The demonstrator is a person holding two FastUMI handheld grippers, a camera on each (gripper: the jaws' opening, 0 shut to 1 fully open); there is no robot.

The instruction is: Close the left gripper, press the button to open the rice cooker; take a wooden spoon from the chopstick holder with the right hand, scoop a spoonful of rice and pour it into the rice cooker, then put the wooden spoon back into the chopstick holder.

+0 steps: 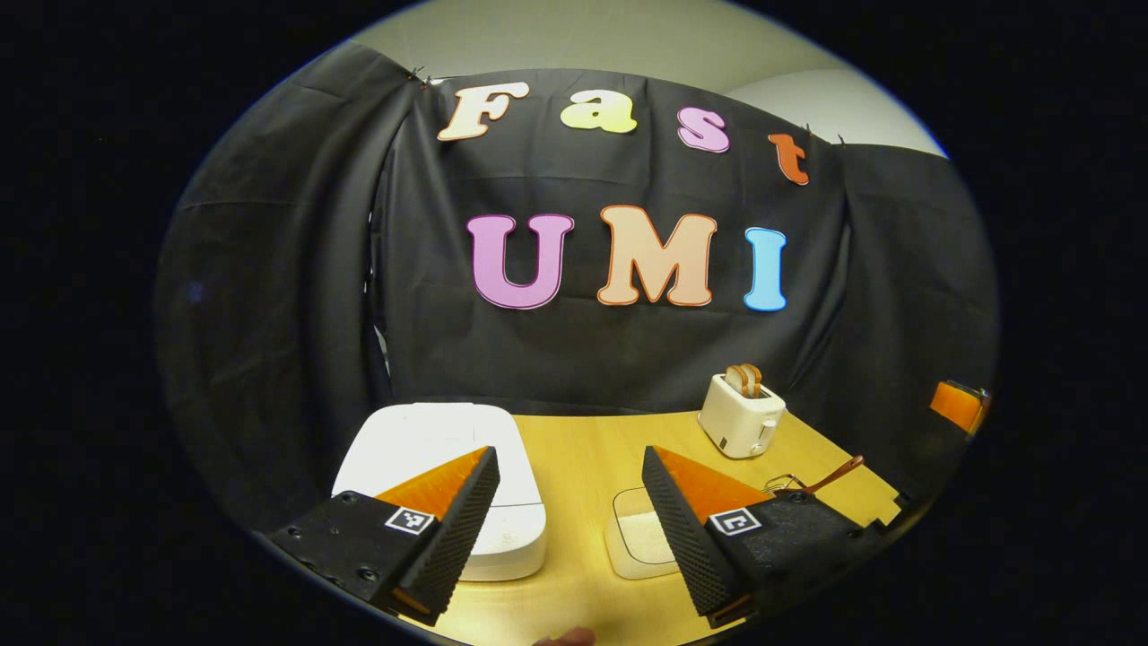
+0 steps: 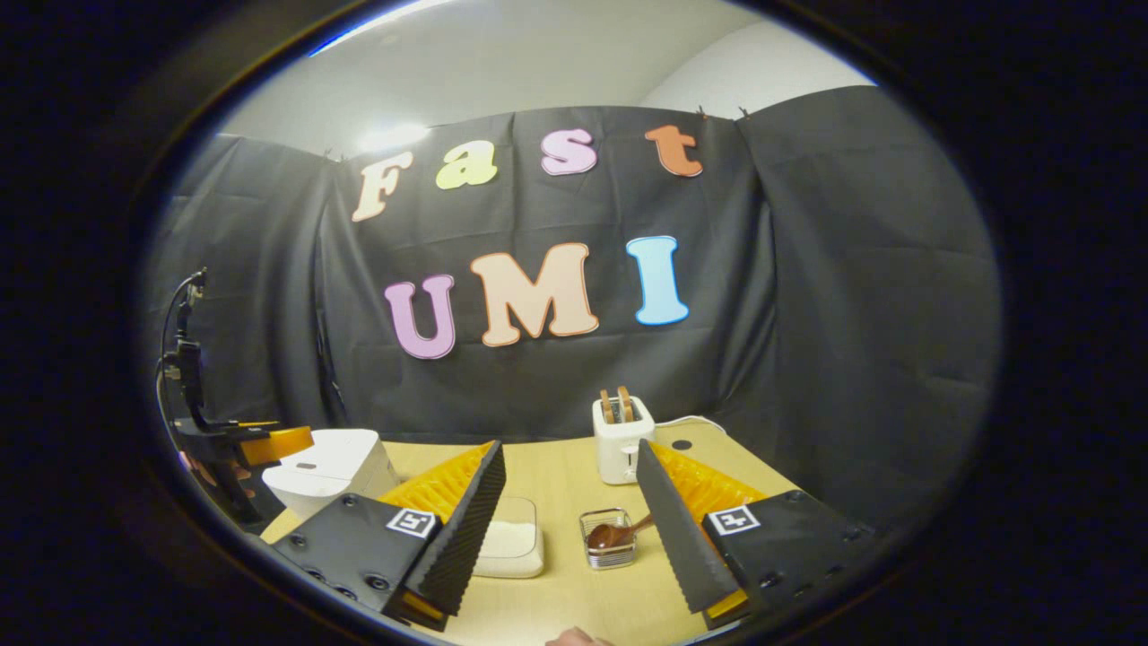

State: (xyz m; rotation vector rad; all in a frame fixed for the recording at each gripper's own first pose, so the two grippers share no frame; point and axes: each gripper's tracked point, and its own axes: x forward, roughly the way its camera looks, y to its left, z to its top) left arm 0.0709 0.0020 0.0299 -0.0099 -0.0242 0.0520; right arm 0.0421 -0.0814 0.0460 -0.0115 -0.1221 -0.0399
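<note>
A white rice cooker point(image 1: 430, 453) stands lid-down at the table's left; it is the white box point(image 2: 330, 468) in the right gripper view. My left gripper point(image 1: 569, 451) is open above the table just right of the cooker, holding nothing. A square container of rice point(image 1: 639, 538) point(image 2: 511, 544) lies in front. A wooden spoon point(image 1: 832, 473) point(image 2: 615, 535) rests in the wire chopstick holder point(image 1: 782, 485) point(image 2: 609, 556). My right gripper point(image 2: 569, 446) is open and empty, back from the holder. The left gripper point(image 2: 265, 444) hangs beside the cooker in the right gripper view.
A white toaster point(image 1: 741, 418) point(image 2: 621, 441) with bread slices stands at the back of the yellow wooden table point(image 1: 583, 449), right of centre. Black cloth walls close in behind and on both sides. A fingertip point(image 1: 565, 637) shows at the bottom edge.
</note>
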